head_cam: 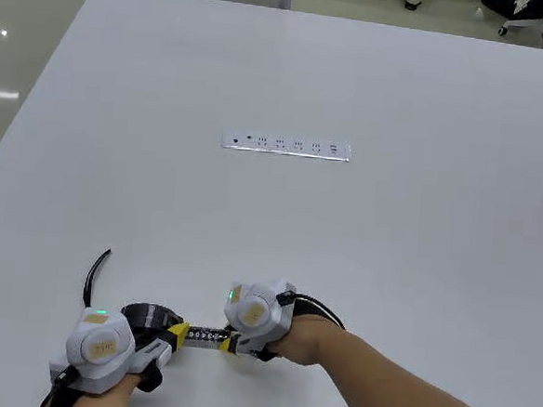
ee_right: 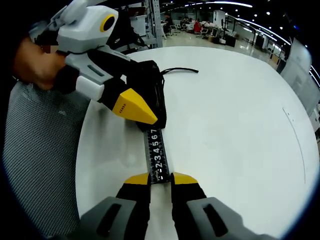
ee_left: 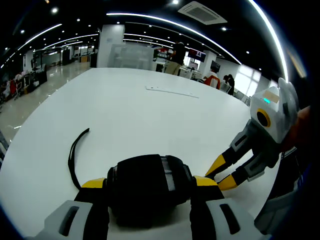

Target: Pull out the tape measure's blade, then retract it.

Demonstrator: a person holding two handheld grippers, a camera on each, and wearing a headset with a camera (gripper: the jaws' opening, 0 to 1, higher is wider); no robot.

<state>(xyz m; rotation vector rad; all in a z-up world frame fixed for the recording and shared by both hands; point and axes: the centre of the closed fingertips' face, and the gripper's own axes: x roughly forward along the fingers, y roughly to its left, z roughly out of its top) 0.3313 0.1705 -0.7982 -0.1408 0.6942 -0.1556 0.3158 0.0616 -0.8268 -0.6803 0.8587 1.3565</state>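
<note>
Pull-out step: my left gripper (ee_left: 149, 182) clamps the tape measure (ee_right: 147, 87), right gripper (ee_right: 160, 179) seemingly pinches the blade (ee_right: 155, 150); next, draw outward

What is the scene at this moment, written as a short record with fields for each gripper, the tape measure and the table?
left gripper: fingers closed on the tape measure case
right gripper: fingers closed on the end of the blade
blade: partly out, straight from the case to the right gripper
strap: black, lying on the table beside the case
power strip: on the table, far from both grippers
task stage: pulling or retracting, cannot tell
</note>
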